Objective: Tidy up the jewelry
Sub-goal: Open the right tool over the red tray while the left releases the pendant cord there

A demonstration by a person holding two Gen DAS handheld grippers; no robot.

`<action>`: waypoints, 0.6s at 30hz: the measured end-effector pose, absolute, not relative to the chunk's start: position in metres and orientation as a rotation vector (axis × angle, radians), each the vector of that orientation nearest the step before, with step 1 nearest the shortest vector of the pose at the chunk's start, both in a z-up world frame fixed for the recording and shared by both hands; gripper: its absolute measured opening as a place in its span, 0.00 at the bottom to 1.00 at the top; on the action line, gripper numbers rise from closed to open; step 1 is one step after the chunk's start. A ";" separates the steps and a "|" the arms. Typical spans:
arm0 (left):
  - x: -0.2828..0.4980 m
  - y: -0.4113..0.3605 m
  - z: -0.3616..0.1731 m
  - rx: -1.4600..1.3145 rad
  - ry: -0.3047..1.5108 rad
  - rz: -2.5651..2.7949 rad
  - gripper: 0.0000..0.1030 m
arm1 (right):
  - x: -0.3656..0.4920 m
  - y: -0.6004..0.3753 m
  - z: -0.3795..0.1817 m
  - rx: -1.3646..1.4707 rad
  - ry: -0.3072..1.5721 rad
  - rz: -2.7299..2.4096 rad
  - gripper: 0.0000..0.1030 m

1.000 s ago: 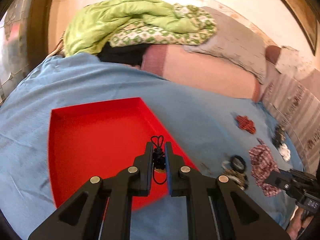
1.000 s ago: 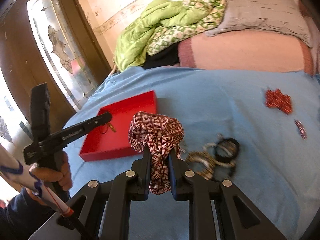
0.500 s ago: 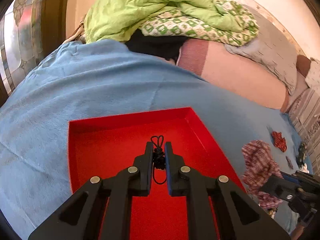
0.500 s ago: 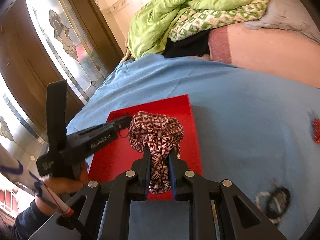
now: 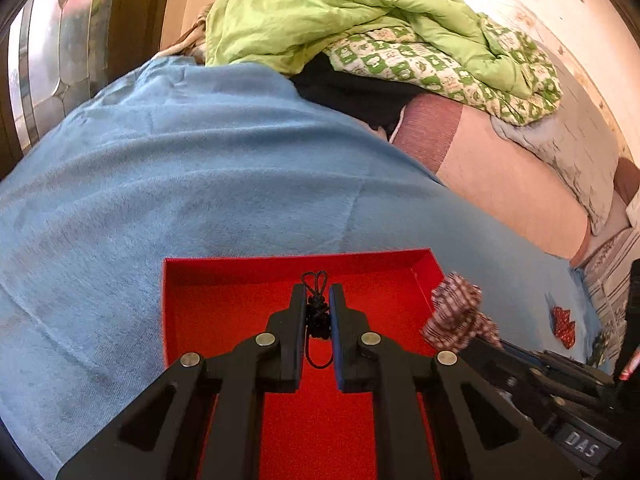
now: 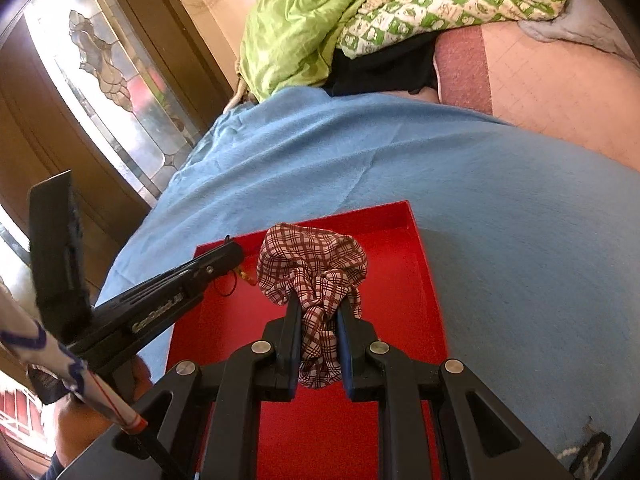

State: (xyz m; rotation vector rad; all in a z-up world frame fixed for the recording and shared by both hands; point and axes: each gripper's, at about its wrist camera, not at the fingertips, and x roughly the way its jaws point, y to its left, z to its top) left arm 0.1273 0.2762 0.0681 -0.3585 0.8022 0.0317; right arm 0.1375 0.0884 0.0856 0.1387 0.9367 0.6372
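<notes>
Hovering over the red tray [image 5: 224, 304], you've got both grippers loaded. Your left gripper [image 5: 318, 312] is pinching a black knotted cord [image 5: 316, 300], its loop poking out past the tips and a strand dangling below, right above the tray's far wall. Your right gripper [image 6: 318, 320] is clamped on the plaid scrunchie [image 6: 312, 268], which bunches up above the jaws over the tray's middle. In the right wrist view the left gripper [image 6: 236, 254] sits over the tray's far left corner, a small gold bit hanging from the cord beside it.

Now, placing well, I'd say: lower each piece close to the tray floor before you let go, so nothing bounces over the low wall onto the blue blanket [image 5: 180, 180]. Keep the cord to the tray's left and the scrunchie to its right, well apart, so the strand doesn't snag in the fabric. More pieces wait on the blanket right of the tray: a red beaded piece [image 5: 564, 322] and a dark bracelet [image 6: 592, 454].
</notes>
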 end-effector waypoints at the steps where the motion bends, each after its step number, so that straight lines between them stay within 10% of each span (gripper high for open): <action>1: 0.128 0.278 0.067 -0.368 0.804 0.033 0.10 | 0.141 0.092 0.084 0.134 0.945 0.634 0.17; 18: 0.134 0.283 0.056 -0.405 0.852 0.034 0.10 | 0.181 0.115 0.049 0.122 1.044 0.559 0.19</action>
